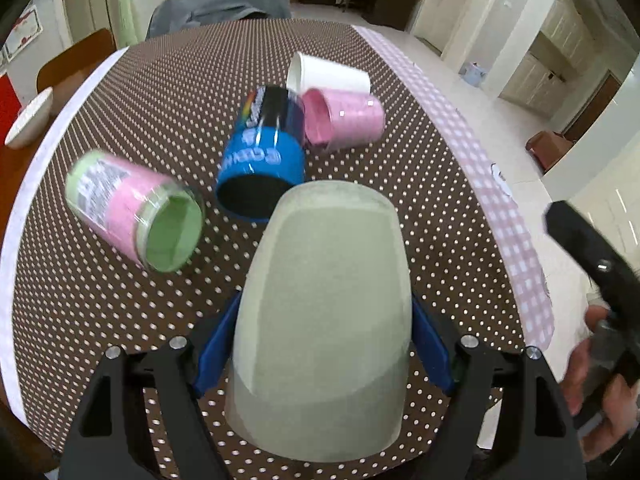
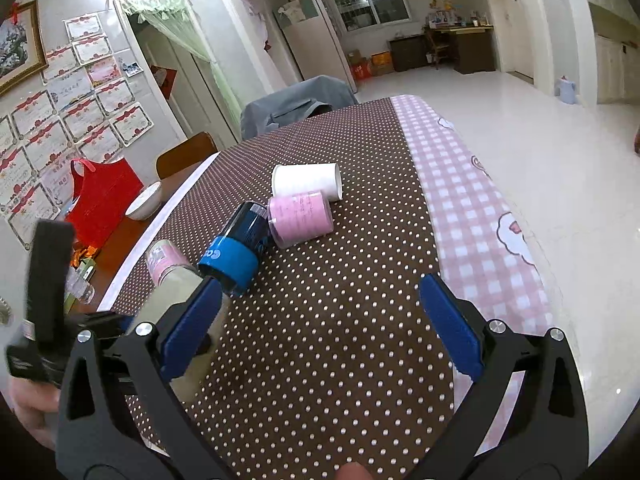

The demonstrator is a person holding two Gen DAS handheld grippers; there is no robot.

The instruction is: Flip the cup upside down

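Observation:
My left gripper (image 1: 324,332) is shut on a pale grey-green cup (image 1: 320,320), its blue pads pressing both sides. The cup stands with its closed base away from me and its wide rim toward the camera, over the dotted brown tablecloth (image 1: 120,300). In the right wrist view the same cup (image 2: 180,292) shows at the left, partly hidden behind my right gripper's left finger. My right gripper (image 2: 320,320) is open and empty above the tablecloth (image 2: 340,320).
Several cups lie on their sides beyond: a green-and-pink one (image 1: 136,208), a blue one (image 1: 260,156), a pink one (image 1: 344,120) and a white one (image 1: 328,74). A white bowl (image 1: 30,118) sits at the far left. The pink checked table edge (image 1: 500,200) runs on the right.

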